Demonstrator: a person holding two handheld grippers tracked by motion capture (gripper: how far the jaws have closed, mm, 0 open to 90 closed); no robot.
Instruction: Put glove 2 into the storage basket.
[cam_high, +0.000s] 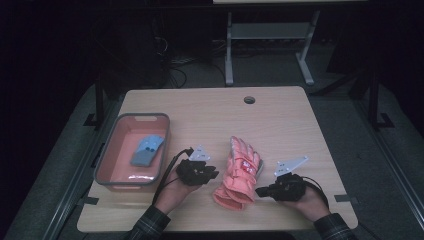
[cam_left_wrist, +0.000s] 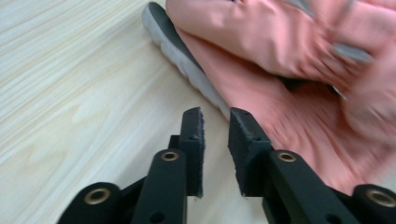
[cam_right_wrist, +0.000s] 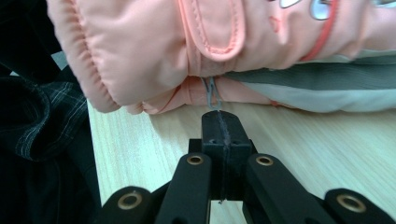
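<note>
Salmon-pink glove (cam_high: 240, 171) lies lengthwise, fingers away; right tool (cam_right_wrist: 219, 122) pinches its grey loop (cam_right_wrist: 211, 93), left tool (cam_left_wrist: 215, 116) slightly parted, empty.

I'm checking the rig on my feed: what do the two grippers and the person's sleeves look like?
Both the left gripper and the right gripper are black, each with a grey three-cornered plate on top and a black cable trailing back. Their jaws are flat black bars on arms with brass-coloured rivets. The sleeves are dark plaid.
</note>
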